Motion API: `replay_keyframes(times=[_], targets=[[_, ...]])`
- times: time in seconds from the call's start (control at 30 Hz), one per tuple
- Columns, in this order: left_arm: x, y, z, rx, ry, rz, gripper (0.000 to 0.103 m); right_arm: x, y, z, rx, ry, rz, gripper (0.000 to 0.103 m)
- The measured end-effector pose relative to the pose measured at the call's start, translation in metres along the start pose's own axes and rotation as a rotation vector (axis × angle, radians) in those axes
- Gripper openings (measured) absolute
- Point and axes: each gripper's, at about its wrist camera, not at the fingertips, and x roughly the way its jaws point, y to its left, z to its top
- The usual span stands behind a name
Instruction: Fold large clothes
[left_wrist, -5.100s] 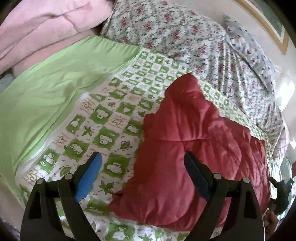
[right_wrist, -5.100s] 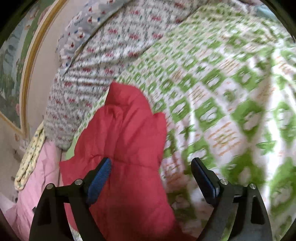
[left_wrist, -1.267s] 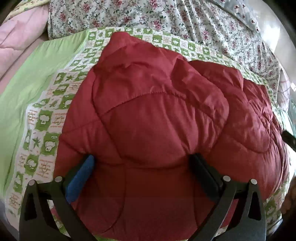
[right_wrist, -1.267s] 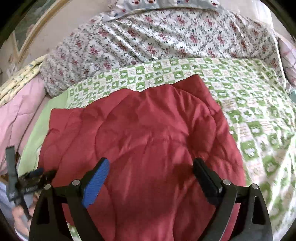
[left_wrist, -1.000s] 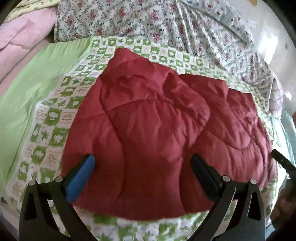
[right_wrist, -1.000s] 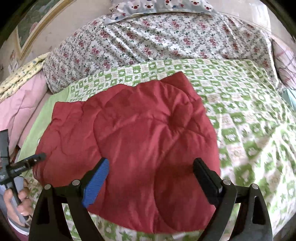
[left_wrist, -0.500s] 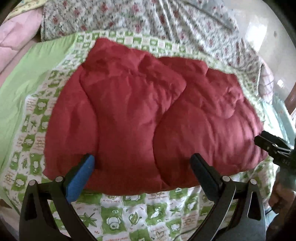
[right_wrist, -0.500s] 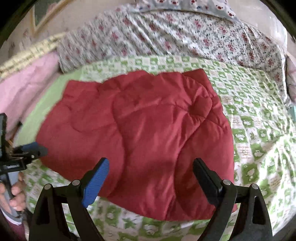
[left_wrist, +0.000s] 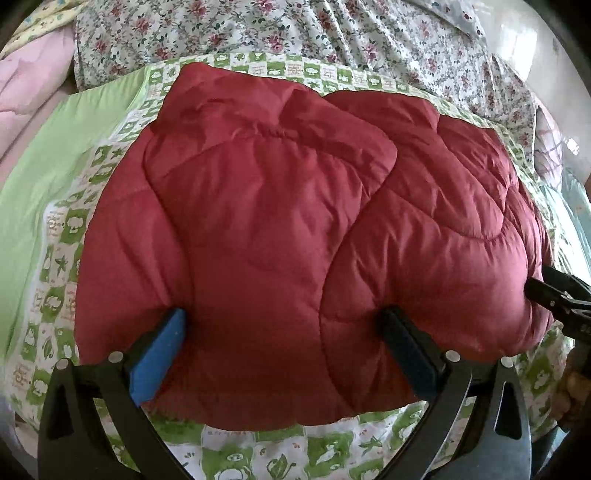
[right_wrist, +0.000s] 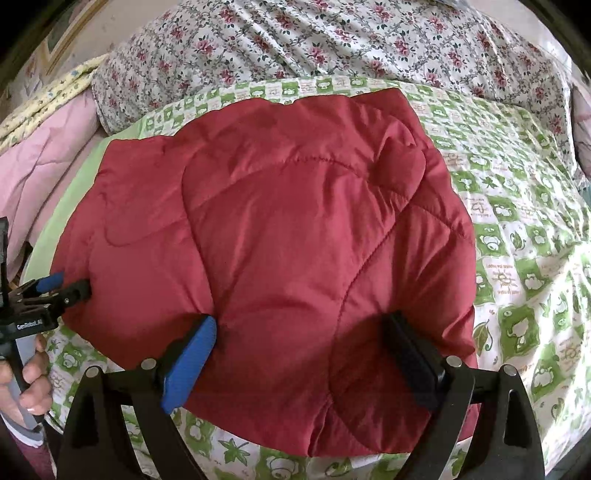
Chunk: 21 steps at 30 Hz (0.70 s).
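A red quilted jacket (left_wrist: 295, 229) lies folded into a thick bundle on a green and white patterned sheet (left_wrist: 258, 454); it also shows in the right wrist view (right_wrist: 280, 229). My left gripper (left_wrist: 284, 332) is open, its fingers spread over the bundle's near edge, holding nothing. My right gripper (right_wrist: 303, 339) is open over the near edge at the bundle's other end, also empty. Each gripper shows in the other's view: the right one (left_wrist: 554, 295) at the bundle's right edge, the left one (right_wrist: 55, 288) at its left edge.
A floral quilt (right_wrist: 332, 44) is heaped along the far side of the bed. Pink bedding (right_wrist: 40, 147) and a plain green sheet (left_wrist: 48, 155) lie to the left. The patterned sheet stretches to the right (right_wrist: 517, 206).
Both grippers have stayed open and moved back down toward the bundle's near edge. The folded jacket has not changed shape in the last half second.
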Motion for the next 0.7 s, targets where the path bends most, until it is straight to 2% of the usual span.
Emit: replay_keyframes(times=[0.37, 0.47, 0.57, 0.7], targets=[[0.004, 0.001, 0.002, 0.021, -0.011, -0.002, 0.103, -0.001, 0.002, 0.001, 0.021, 0.006, -0.02, 0.093], [0.005, 0.001, 0.002, 0.022, -0.01, 0.002, 0.103, -0.017, 0.01, 0.007, 0.024, -0.047, -0.004, 0.094], [0.005, 0.0, 0.002, 0.022, -0.009, 0.007, 0.103, -0.024, 0.023, 0.023, -0.01, -0.086, 0.029, 0.093], [-0.007, 0.002, 0.007, 0.015, -0.026, -0.002, 0.103, 0.004, 0.032, 0.052, -0.048, -0.039, 0.059, 0.093]])
